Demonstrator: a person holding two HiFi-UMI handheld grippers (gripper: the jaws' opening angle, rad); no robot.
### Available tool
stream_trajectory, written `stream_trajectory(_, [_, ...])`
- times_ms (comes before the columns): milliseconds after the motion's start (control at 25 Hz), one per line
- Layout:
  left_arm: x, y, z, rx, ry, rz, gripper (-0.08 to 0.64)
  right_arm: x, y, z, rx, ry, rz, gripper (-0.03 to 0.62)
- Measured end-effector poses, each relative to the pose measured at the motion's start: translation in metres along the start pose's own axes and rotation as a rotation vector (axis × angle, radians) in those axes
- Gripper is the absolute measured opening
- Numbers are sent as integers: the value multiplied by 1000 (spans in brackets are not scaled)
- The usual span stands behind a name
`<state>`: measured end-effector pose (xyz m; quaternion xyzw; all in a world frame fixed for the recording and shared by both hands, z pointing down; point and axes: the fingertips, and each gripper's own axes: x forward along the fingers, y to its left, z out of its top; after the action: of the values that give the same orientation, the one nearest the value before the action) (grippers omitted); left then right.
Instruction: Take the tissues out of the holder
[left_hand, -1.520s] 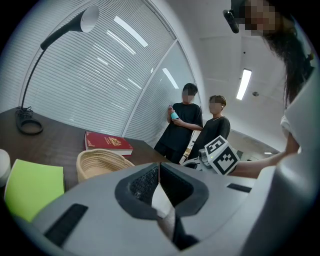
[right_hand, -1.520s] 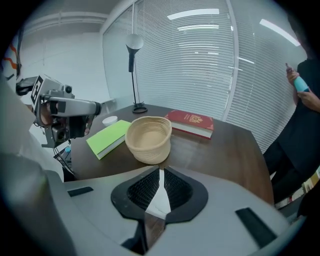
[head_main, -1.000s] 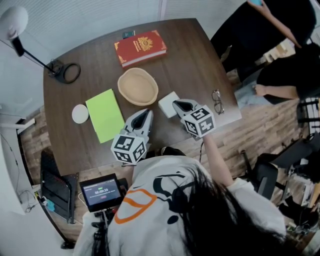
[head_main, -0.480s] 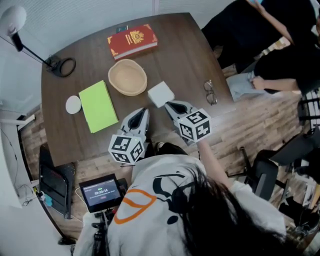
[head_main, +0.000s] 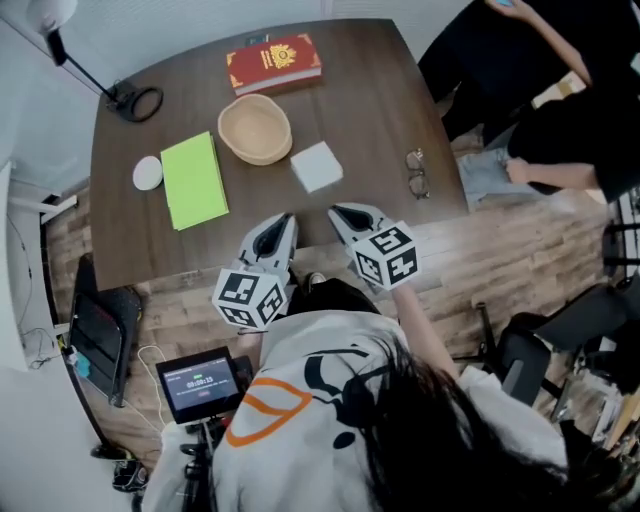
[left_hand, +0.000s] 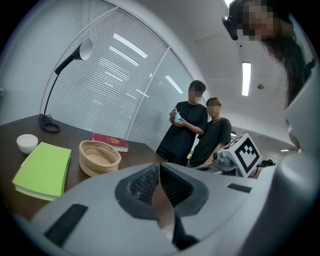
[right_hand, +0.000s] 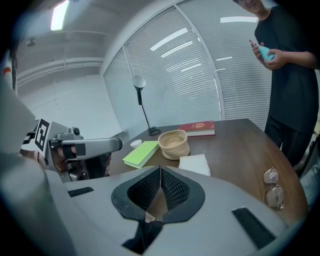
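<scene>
Pose: left hand-held gripper and right hand-held gripper are held side by side on the person's side of the woven basket, well apart from it, noses tilted a little downward toward the surface. Jaws of both are pressed together, nothing pinched. Hands are hidden under the marker cubes; the lamp beyond the basket is cut off at the head view's corner. Sheet count of the tissues cannot be made out. Tissues are seen as a flat white square, lying on the surface just beside the basket, outside it, between it and the glasses.
</scene>
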<state>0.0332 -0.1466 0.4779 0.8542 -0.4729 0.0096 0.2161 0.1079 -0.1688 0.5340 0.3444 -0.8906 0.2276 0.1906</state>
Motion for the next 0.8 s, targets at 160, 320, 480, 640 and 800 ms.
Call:
stream_trajectory(160, [-18, -1, -4, 9, 10, 42, 0, 0, 15, -3, 3, -9, 37, 15])
stream_trajectory(320, [-39, 2, -3, -3, -8, 73, 0, 2, 32, -10, -1, -6, 53, 14])
stream_trajectory(480, [-59, 5, -3, 1, -8, 91, 0, 1, 47, -13, 10, -8, 56, 14])
stream_trajectory(640, [-87, 5, -8, 4, -8, 95, 0, -1, 68, -17, 35, -21, 58, 14])
stream_trajectory(800, [-128, 4, -16, 13, -15, 98, 0, -1, 105, -24, 36, -39, 65, 14])
